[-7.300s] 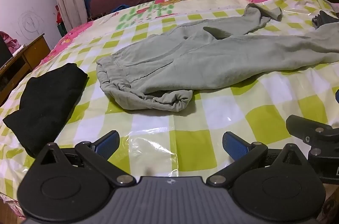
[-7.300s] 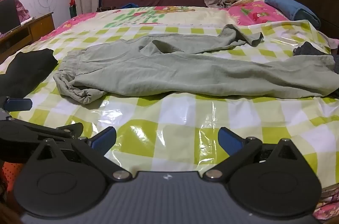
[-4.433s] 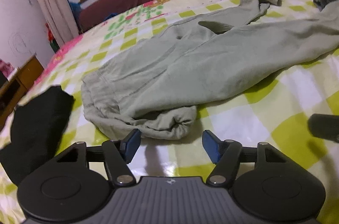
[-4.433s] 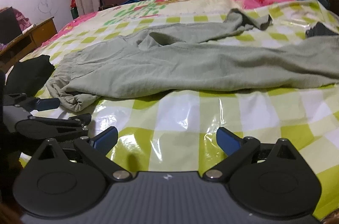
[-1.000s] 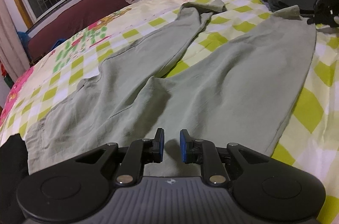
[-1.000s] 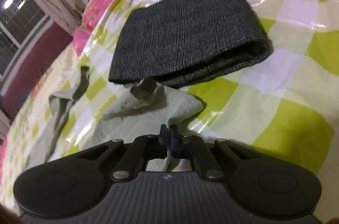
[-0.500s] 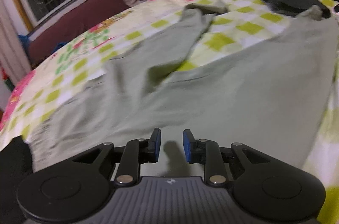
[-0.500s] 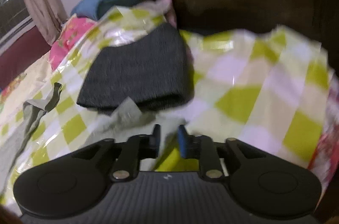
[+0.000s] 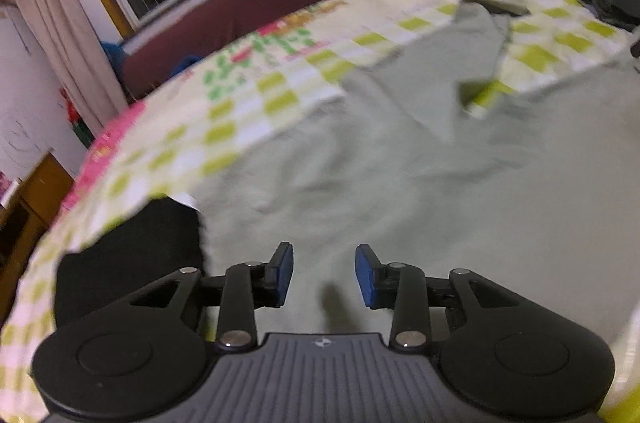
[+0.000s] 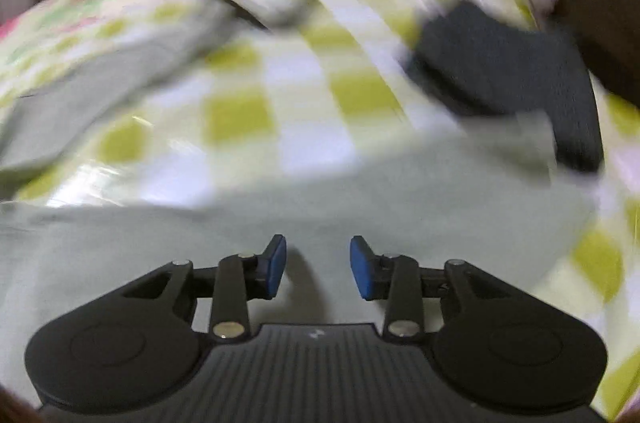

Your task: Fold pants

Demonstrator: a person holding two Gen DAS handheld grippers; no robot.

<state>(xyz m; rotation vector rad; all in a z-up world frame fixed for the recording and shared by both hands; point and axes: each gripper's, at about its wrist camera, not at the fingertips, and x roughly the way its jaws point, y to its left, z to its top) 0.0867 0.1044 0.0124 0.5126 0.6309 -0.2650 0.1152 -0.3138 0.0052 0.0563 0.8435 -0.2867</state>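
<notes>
Left hand-held gripper (image 9: 323, 273) tilts down over pale grey-green cotton pants (image 9: 420, 183), jaws just opening, nothing between. Right hand-held gripper (image 10: 318, 267) likewise, part-open, empty.

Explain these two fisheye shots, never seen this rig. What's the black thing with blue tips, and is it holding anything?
No robot here: a person carries a two-finger gripper in each hand, each with a camera looking along its fingers. One picture is from the left gripper, the other from the right gripper. The blue tips are the finger pads. Both sets of jaws have just been opening and stand apart, gripping nothing. Under them lie pale green pants spread on a bed with a green-checked cover. A black garment lies left of the pants, a dark grey folded one at the right.
</notes>
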